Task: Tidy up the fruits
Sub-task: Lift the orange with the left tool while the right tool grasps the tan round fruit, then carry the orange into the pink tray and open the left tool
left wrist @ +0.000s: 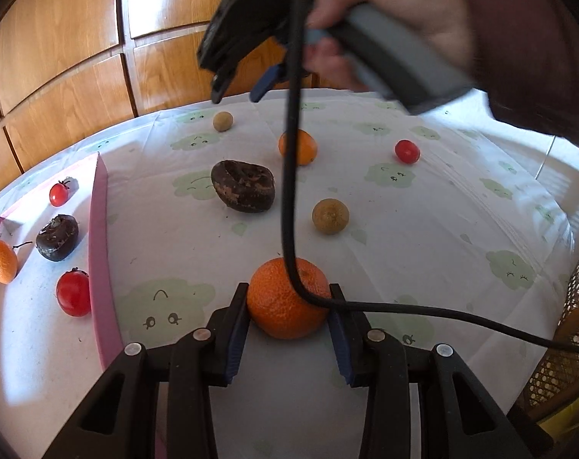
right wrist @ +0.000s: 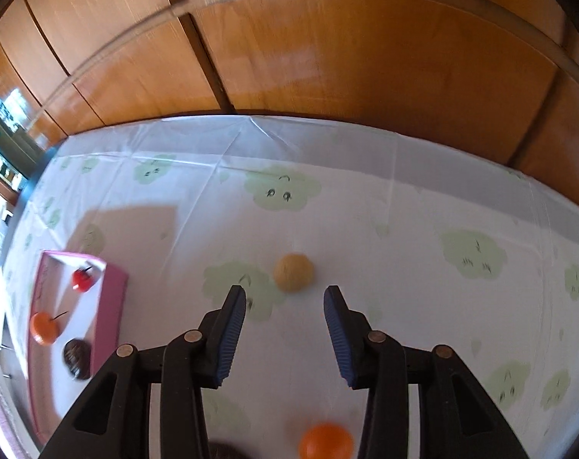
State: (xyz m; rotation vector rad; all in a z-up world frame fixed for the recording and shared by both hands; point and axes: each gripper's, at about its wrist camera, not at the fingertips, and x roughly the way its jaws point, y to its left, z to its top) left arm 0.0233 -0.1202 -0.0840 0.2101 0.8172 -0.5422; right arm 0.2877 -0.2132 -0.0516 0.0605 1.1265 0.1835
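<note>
Pink tray (left wrist: pixel 98 229): seen at the far left of the cloth, already stocked with a small orange, two red tomatoes and a dark wrinkled fruit.
Step in hand: sorting is judged to be partway done, with loose fruit yet to be carried to the tray.
Dark fruit (left wrist: pixel 243 186): left lying on the tablecloth (left wrist: pixel 423 237) near the middle, well apart from the tray.
Large orange (left wrist: pixel 287 298): found at the near edge of the cloth, framed by the left gripper (left wrist: pixel 288 325); the blue pads are set against both flanks, so a grip on it is judged likely, though the cloth is still touched beneath.
Next move, left: a lift and a carry leftward over the tray wall would be called for, with the black cable (left wrist: pixel 293 153) draped across the fruit to be kept clear.
Small orange (left wrist: pixel 297 147), brown-green fruit (left wrist: pixel 330 216), red tomato (left wrist: pixel 407 151): scattered further right, untouched.
Right gripper (right wrist: pixel 284 321): held above the far cloth by a hand (left wrist: pixel 388 19), jaws parted and empty.
Pale round fruit (right wrist: pixel 294 277): seen just ahead of those fingertips, not between them; a descent and a closing would be needed.
</note>
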